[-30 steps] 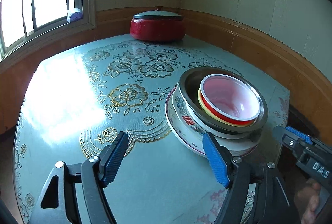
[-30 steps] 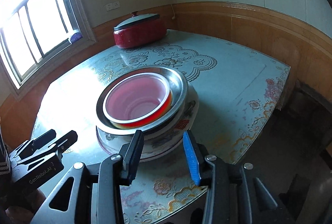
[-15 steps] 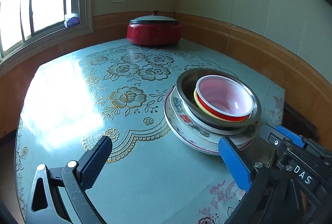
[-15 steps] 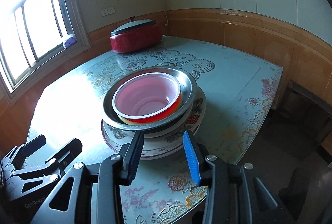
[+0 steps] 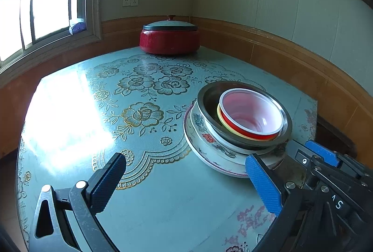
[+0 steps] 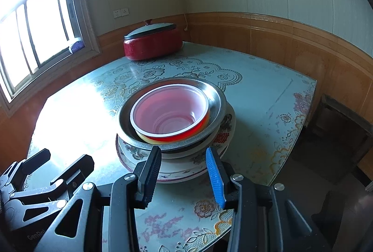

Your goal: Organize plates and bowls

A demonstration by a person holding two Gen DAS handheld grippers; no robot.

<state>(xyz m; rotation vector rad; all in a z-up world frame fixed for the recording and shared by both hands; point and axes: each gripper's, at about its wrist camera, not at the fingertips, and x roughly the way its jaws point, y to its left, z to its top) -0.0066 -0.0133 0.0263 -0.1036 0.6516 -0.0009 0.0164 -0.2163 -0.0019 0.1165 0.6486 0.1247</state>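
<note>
Left gripper [image 5: 184, 184] jaws spread wider than a second ago, now fully apart, empty. Right gripper [image 6: 184, 176] half-open, empty, unchanged. Nested stack just ahead of right fingertips: red plastic bowl [image 6: 171, 116] in steel basin [image 6: 215, 98], on porcelain bowl [image 5: 205, 135] and plate [image 6: 179, 176]. Likely heavy, slippery, breakable; grasp plate rim.
</note>
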